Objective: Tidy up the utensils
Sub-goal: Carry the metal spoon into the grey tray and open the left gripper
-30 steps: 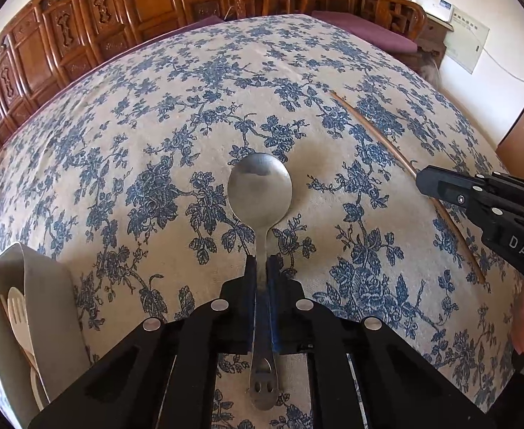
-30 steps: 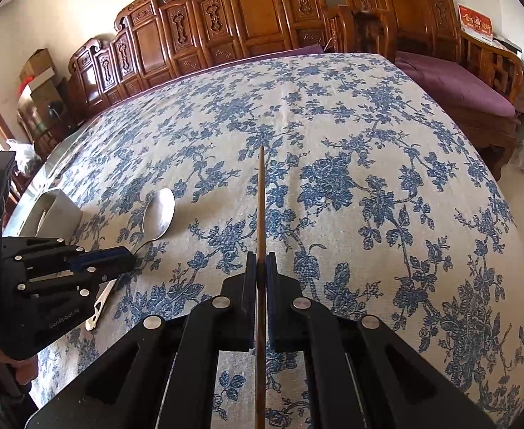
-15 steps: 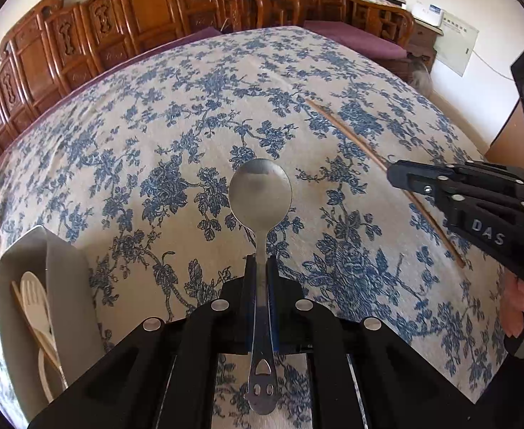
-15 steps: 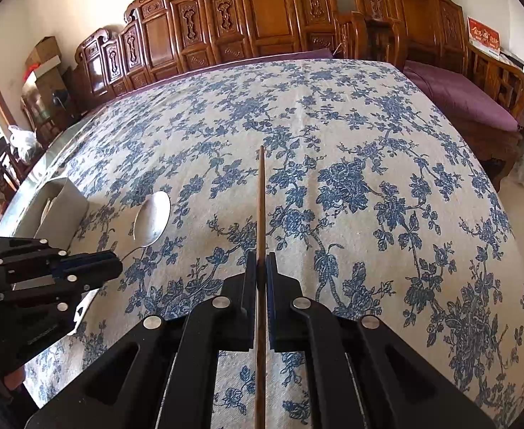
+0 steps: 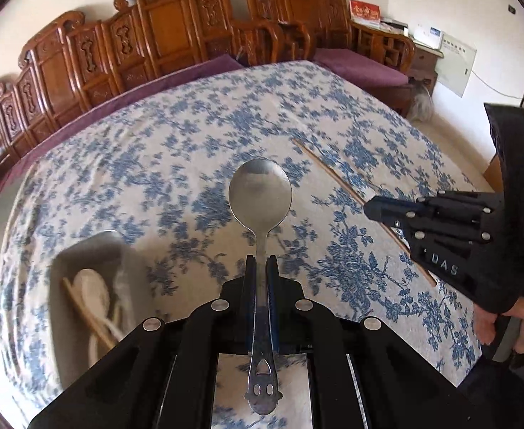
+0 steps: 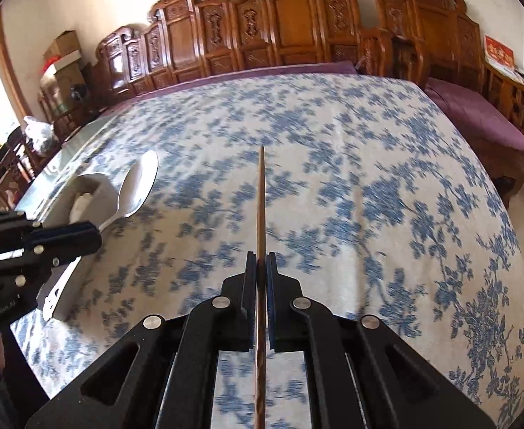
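My left gripper [image 5: 261,261] is shut on the handle of a metal spoon [image 5: 260,193] and holds it above the table, bowl pointing forward. My right gripper [image 6: 261,257] is shut on a brown wooden chopstick [image 6: 261,193] that points straight ahead over the cloth. The right gripper also shows in the left wrist view [image 5: 372,210], with the chopstick [image 5: 330,171] running through it. The left gripper [image 6: 95,234] and spoon [image 6: 138,186] show at the left of the right wrist view. A grey utensil holder [image 5: 94,250] at the lower left holds a pale wooden spoon and a chopstick.
The table has a blue floral cloth [image 6: 369,186]. Carved wooden chairs [image 6: 283,35] and a purple-cushioned bench [image 6: 476,114] ring its far side. The holder [image 6: 90,189] stands near the table's left edge, behind the spoon.
Both grippers have risen with their loads; the spoon and chopstick are higher above the cloth. The left gripper has swung so the holder sits closer to the spoon.
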`<action>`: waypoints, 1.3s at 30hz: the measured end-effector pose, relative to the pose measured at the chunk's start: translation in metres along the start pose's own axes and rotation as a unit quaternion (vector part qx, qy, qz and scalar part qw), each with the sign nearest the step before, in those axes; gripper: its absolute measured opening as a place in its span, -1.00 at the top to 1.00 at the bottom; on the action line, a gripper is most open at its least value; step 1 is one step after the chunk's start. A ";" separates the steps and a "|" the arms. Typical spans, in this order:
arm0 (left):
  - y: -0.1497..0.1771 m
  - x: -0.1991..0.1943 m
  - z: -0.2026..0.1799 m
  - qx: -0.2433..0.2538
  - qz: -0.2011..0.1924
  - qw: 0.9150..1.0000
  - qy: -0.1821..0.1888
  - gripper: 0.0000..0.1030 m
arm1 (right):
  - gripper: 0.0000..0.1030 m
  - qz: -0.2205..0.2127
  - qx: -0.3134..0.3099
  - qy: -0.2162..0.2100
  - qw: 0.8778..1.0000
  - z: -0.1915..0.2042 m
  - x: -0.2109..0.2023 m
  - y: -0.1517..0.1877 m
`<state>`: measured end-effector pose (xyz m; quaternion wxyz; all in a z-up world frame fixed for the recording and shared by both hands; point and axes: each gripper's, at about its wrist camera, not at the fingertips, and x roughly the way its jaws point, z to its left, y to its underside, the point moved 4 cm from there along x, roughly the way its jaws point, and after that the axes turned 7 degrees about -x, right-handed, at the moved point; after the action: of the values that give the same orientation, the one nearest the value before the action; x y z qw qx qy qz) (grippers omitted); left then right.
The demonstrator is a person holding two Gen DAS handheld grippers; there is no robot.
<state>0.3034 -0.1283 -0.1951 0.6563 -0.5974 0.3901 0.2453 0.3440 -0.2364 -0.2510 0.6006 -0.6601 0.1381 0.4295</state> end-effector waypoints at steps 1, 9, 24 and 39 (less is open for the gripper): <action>0.000 -0.007 0.005 -0.003 -0.005 1.000 -0.004 0.90 | 0.88 -0.003 -0.006 -0.003 1.000 0.006 -0.002 -0.002; 0.003 -0.038 0.037 -0.025 -0.024 0.999 -0.023 0.90 | 0.88 -0.019 -0.045 -0.027 0.998 0.055 -0.014 -0.012; 0.023 -0.044 0.100 -0.063 -0.025 0.996 -0.053 0.90 | 0.88 -0.028 -0.083 -0.063 0.994 0.116 -0.019 -0.011; 0.043 0.011 0.142 -0.097 0.019 0.992 -0.077 0.90 | 0.88 -0.009 -0.073 -0.061 0.995 0.099 -0.001 -0.004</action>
<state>0.3070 0.0157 -0.2315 0.6188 -0.6296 0.3243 0.3398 0.3064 -0.1453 -0.2380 0.5623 -0.6758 0.0632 0.4724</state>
